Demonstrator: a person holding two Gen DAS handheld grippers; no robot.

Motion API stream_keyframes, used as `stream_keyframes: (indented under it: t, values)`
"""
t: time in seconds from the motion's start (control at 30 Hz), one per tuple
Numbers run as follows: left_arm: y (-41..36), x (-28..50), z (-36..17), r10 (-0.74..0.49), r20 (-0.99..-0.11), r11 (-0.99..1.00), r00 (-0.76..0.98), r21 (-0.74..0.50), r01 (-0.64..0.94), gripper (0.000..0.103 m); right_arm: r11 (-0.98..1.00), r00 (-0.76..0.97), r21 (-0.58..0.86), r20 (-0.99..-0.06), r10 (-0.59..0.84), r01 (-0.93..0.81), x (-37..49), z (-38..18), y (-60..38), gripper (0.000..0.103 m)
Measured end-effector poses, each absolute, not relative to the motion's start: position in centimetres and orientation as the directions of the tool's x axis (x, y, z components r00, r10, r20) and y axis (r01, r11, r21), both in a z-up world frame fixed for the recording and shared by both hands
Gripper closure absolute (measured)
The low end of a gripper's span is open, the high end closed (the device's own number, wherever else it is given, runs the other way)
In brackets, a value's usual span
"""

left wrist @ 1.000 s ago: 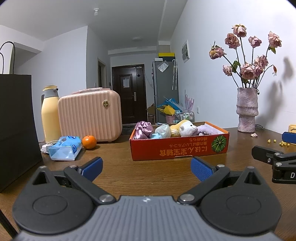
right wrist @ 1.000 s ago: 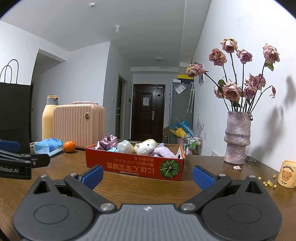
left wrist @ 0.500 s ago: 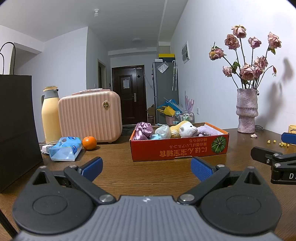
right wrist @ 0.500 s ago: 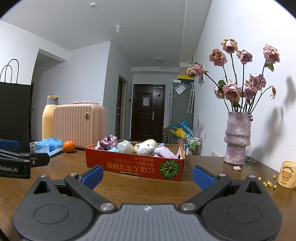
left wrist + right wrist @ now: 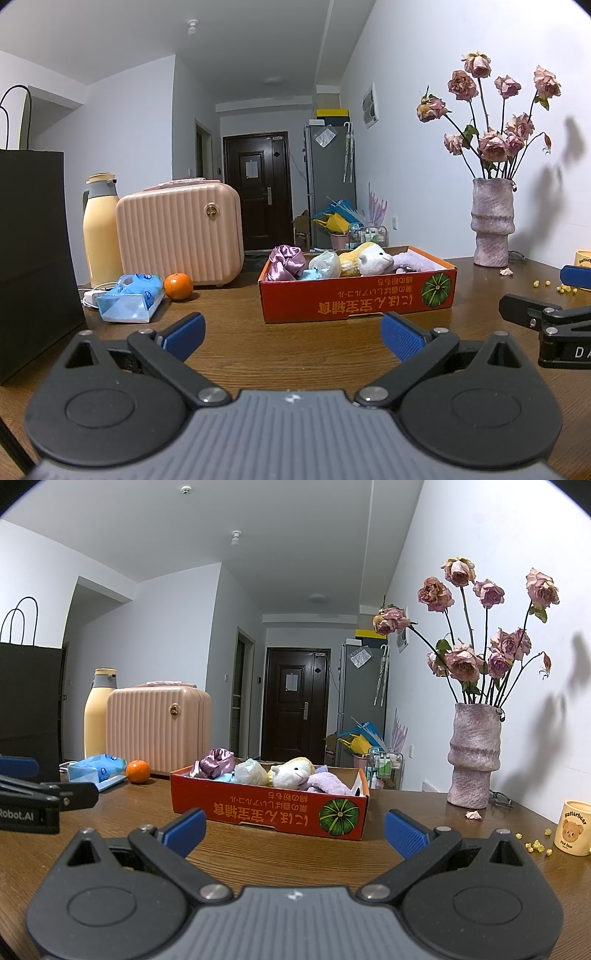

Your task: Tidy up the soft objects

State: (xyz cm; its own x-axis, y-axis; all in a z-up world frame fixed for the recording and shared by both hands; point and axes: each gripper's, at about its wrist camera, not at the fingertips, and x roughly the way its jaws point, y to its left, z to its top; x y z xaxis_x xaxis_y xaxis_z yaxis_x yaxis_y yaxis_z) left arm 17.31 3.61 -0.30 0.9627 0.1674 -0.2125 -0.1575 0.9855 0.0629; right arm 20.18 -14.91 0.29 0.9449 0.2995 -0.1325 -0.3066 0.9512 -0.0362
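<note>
A red cardboard box (image 5: 354,301) (image 5: 269,812) stands on the wooden table ahead of both grippers. In it lie a purple satin scrunchie (image 5: 286,260) (image 5: 216,762), a pale blue-white soft ball (image 5: 325,264) (image 5: 251,771), a white and yellow plush animal (image 5: 369,258) (image 5: 291,773) and a lilac plush (image 5: 410,264) (image 5: 327,782). My left gripper (image 5: 291,334) is open and empty, low over the table short of the box. My right gripper (image 5: 293,825) is open and empty, also short of the box. Each gripper shows at the edge of the other's view.
On the left are a black paper bag (image 5: 33,258), a yellow thermos (image 5: 99,229), a pink case (image 5: 181,232), a blue tissue pack (image 5: 131,297) and an orange (image 5: 178,286). A vase of dried roses (image 5: 474,757), a cream mug (image 5: 576,827) and yellow crumbs (image 5: 533,845) are on the right.
</note>
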Motion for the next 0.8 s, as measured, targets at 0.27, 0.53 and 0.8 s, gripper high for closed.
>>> stream_keyframes:
  t: [0.27,0.53,0.8]
  values:
    - [3.38,17.14,0.00,0.172,-0.204,0.984,0.964,0.070,-0.161,0.000,0.951,0.945,-0.037,-0.133,0.299,-0.307,20.17,0.27,-14.88,0.000]
    - [3.33,17.05,-0.10,0.170,-0.195,0.985,0.966,0.075,-0.158,0.000,0.951,0.945,-0.037,-0.132,0.299,-0.306,20.16,0.25,-14.88,0.000]
    - [3.25,17.09,-0.12,0.173,-0.195,0.984,0.966,0.077,-0.160,0.000,0.951,0.945,-0.038,-0.133,0.299,-0.307,20.15,0.22,-14.88,0.000]
